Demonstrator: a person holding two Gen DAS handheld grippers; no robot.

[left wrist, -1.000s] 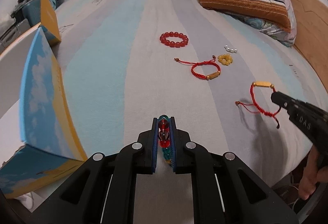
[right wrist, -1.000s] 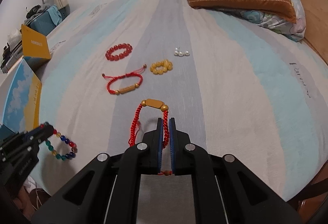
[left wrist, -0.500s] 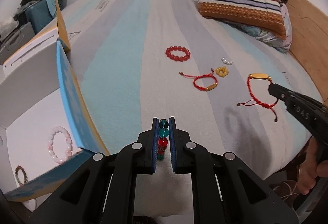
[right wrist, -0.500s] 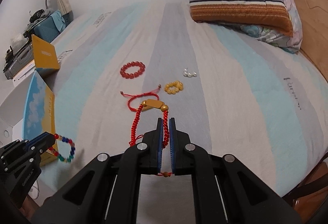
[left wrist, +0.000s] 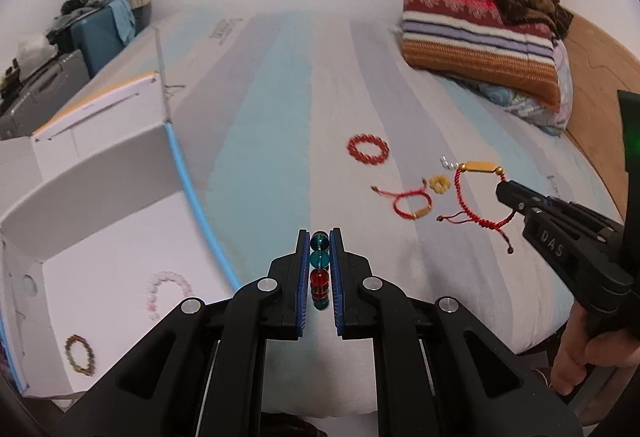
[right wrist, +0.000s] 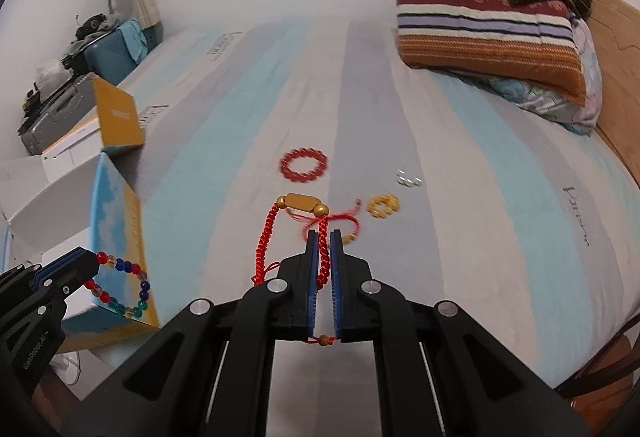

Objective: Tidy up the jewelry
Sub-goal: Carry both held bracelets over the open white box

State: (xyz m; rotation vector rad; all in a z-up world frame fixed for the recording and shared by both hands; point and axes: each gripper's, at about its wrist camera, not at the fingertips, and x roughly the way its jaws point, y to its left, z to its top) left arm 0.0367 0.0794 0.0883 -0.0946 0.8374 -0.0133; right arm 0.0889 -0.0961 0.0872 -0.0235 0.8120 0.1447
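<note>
Leftmost, I am seeing the open white box point(left wrist: 100, 221) sitting at the bed's edge, holding a pale pink bead bracelet point(left wrist: 166, 291) and a brownish bead bracelet point(left wrist: 80, 353) on its floor; its blue-edged wall is standing between that floor and my left gripper point(left wrist: 320, 269). That gripper is clamping the multicoloured bead bracelet point(left wrist: 320, 265), which is hanging above the striped bedspread point(left wrist: 260, 157) just beside the box; in the right wrist view the loop point(right wrist: 120, 289) is dangling in front of the box's outer side. Next, lying on the bedspread: a red bead bracelet point(left wrist: 368, 148), a red cord bracelet point(left wrist: 412, 203), a small yellow bead ring point(left wrist: 440, 184), and a few white pearls point(left wrist: 447, 163) near it. I am holding the right gripper point(right wrist: 324, 265) closed on a red braided bracelet with a gold bar point(right wrist: 302, 202), lifted clear of the bed and partly covering the cord bracelet in its own view. Far right, a striped pillow point(left wrist: 476, 37) is lying against the wooden headboard point(left wrist: 596, 61).
</note>
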